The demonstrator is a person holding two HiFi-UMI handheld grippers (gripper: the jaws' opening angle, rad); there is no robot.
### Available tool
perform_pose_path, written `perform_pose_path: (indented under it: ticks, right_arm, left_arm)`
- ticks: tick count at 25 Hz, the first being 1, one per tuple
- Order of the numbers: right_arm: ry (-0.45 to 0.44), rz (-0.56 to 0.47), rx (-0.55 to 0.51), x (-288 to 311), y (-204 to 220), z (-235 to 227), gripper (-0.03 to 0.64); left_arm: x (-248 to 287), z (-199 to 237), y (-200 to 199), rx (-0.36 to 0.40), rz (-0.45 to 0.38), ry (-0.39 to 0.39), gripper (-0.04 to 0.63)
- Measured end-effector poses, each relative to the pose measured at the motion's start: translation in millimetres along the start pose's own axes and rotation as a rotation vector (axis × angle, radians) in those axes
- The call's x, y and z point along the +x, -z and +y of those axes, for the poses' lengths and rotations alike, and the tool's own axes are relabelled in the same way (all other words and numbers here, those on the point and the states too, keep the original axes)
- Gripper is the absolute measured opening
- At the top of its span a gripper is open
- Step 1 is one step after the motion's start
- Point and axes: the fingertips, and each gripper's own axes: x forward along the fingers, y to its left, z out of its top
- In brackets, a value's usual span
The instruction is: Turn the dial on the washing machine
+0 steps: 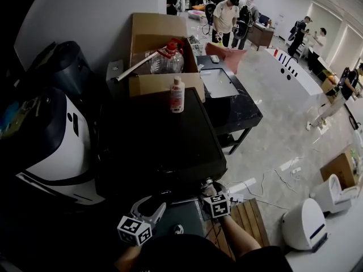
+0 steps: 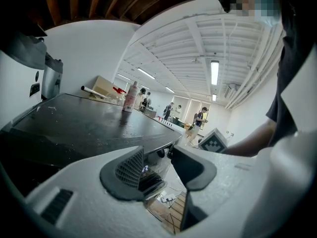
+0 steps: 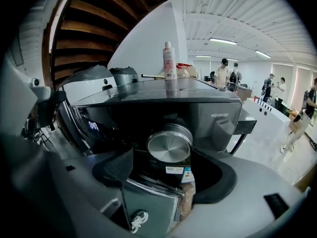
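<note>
1. Right gripper (image 3: 166,168): jaws wide apart and empty. One pad stands to each side of the round brushed-silver metal dial (image 3: 169,146); neither touches it.
2. The dial sits mid-front on the control panel of the glossy black washing machine (image 3: 218,128), just under the lid edge.
3. Left gripper (image 2: 157,166): jaws apart, nothing between them. It hangs off the machine's front corner, idle.
4. Step in hand, as I judge it: the approach. Go straight in along the dial's axis, centre it, close evenly on the rim, then twist about that axis. An off-centre grip would likely slip on smooth metal.
5. Writing:
   - Pale lettering (image 3: 225,115) right of the dial reads roughly "MG120V28T".
   - White sticker (image 3: 174,169) below the dial: print too small.
   - Slim pink-and-white plastic bottle (image 3: 169,59) on the lid: label unreadable.
</note>
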Motion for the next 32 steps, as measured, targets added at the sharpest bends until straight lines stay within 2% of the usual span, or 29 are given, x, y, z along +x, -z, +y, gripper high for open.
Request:
perform_pose_path:
  ticks: [8,12,18,22,28,32]
  right_arm:
    - [-0.033,0.057,0.071,9,18,4,0.326]
    - [-0.048,0.051,0.082,12,23,15,0.324]
    - [0.018,0.038,0.132,4,24,5,0.339]
    - [0.058,-0.033,0.071,-15,1,1,0.347]
    - [0.042,-0.126,-0.017,-32,-37,12,0.35]
    - [0.027,-0.141,-0.069,-32,-46,25,0.347]
  left_arm:
    - [-5,3,2,-0.002,0.001,-0.003,0.184]
    - [-9,6,4,-0.008,0.004,-0.01,0.184]
    - [-14,8,7,-0.014,0.002,-0.014,0.184]
    - [-14,8,6,-0.014,-0.003,-0.009,0.184]
    - [-7,3,5,-0.012,-0.008,0.017,0.184]
    - [-3,2,7,-0.011,-0.002,0.028,0.184]
